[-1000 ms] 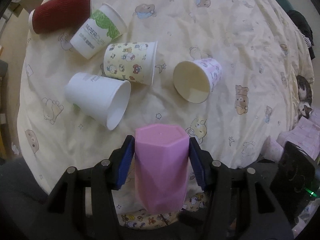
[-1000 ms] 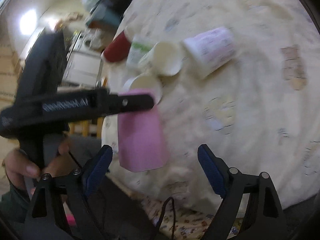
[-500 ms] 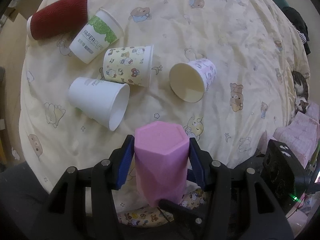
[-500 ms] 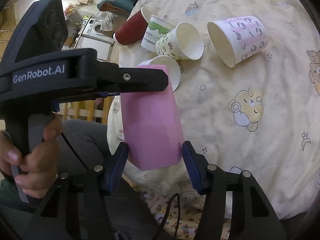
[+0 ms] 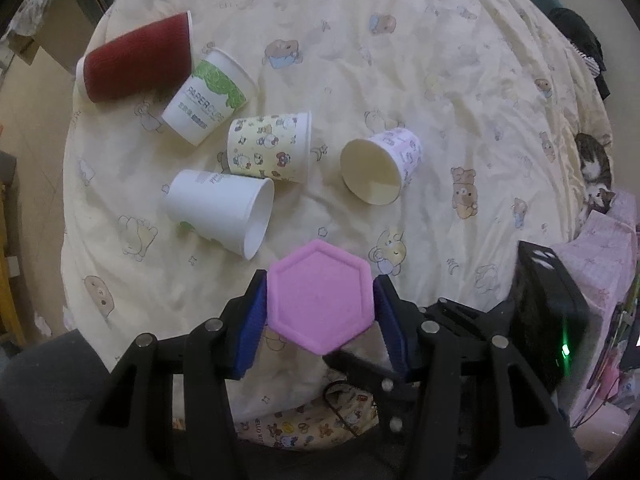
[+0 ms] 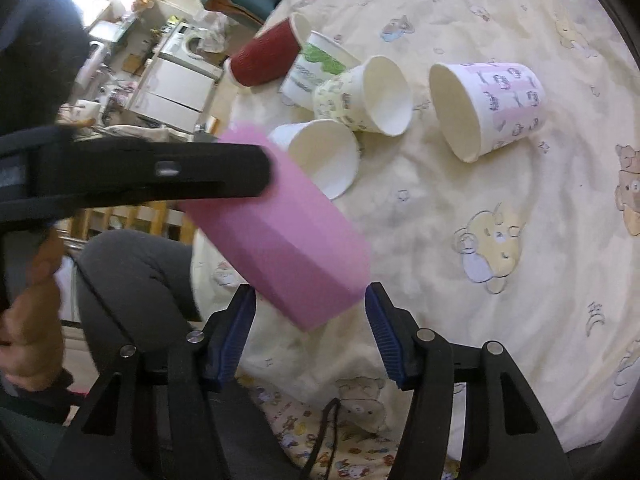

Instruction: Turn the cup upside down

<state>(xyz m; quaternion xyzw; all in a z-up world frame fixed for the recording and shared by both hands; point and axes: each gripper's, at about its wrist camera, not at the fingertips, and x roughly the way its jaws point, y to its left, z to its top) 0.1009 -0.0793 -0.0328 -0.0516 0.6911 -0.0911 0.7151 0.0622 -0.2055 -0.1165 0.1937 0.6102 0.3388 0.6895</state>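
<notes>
The left tongs (image 5: 321,312) clamp the pink cup (image 5: 321,296) by its sides above the near edge of the bed (image 5: 440,80), its hexagonal base facing the left wrist camera. The right tongs (image 6: 308,320) stand spread, their blue pads flanking the cup's lower end without clearly touching it. Five paper cups (image 5: 269,147) lie on their sides beyond.

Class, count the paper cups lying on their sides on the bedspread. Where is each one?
5, none seemingly hidden: red cup far left, green-print cup beside it, cartoon cup centre, white cup nearest, pink-print cup right.
</notes>
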